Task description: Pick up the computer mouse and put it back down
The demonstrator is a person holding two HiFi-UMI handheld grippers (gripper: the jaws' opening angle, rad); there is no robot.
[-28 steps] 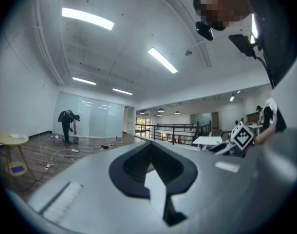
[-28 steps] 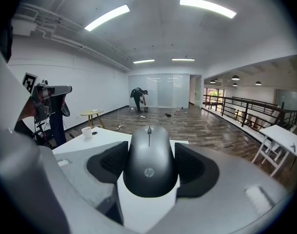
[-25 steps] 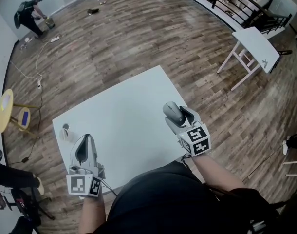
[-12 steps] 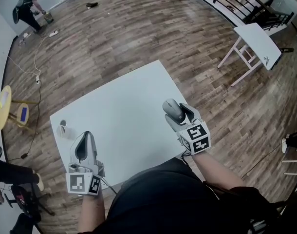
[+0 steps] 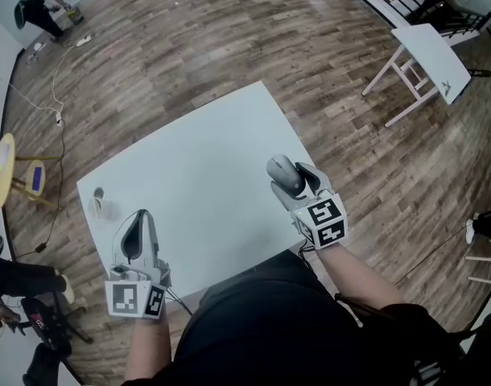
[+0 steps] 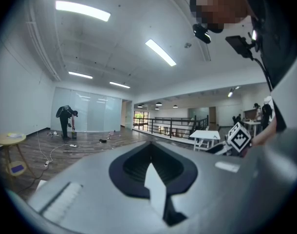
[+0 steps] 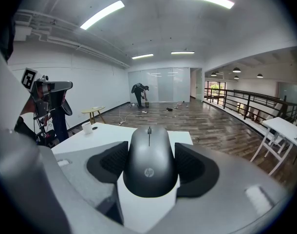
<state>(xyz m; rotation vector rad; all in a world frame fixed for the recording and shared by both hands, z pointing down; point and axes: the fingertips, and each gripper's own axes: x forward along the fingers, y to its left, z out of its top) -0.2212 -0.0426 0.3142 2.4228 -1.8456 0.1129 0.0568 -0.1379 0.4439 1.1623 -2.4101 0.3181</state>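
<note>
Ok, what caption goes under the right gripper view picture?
The right gripper holds a grey computer mouse in its jaws, white table behind.

The person's torso (image 5: 262,328) covers part of the table (image 5: 197,167) along its near edge, so I can't see that stretch. By the table's left corner sits a small pale thing (image 5: 98,203), too small for me to name. The computer mouse (image 7: 149,165) hides its underside between the pads of the right gripper (image 7: 151,150); I can't tell whether it touches the table. The yellow stool (image 5: 2,171) is cut off by the picture's left edge. The far person (image 5: 38,6) is too small to read.
</note>
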